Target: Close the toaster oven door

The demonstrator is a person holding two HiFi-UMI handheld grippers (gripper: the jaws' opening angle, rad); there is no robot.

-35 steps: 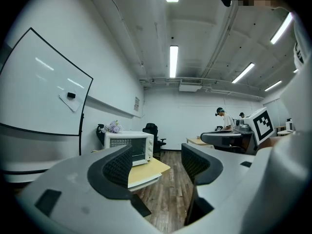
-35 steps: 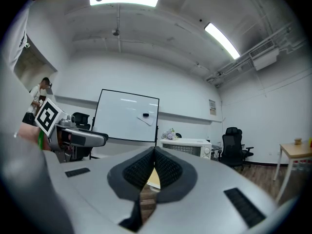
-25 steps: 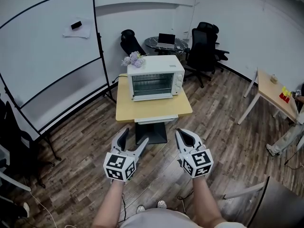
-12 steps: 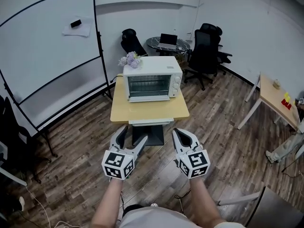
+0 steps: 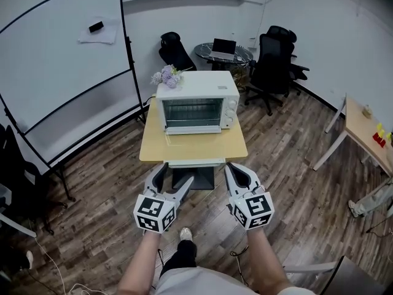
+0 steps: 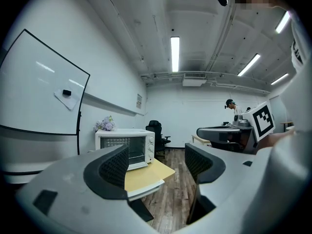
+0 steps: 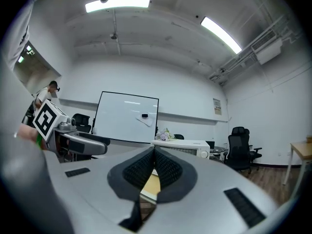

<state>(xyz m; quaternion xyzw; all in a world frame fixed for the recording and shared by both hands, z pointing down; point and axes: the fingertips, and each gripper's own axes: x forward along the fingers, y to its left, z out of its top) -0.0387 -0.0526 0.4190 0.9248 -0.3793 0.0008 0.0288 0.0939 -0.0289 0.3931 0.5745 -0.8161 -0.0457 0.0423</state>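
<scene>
A white toaster oven stands at the back of a small wooden table. Its glass door is upright against the front and looks shut. Both grippers hover short of the table's near edge, touching nothing. My left gripper is open and empty; in the left gripper view the toaster oven shows past its left finger. My right gripper is shut with nothing in it. Its pads meet in the right gripper view, and the toaster oven peeks over them.
A whiteboard on a stand fills the left side. Purple flowers sit behind the oven. Black office chairs and a round table with a laptop stand at the back. A wooden desk is at the right.
The person has stepped closer: the table and oven sit nearer and larger in the head view. Both grippers keep the same state and pose.
</scene>
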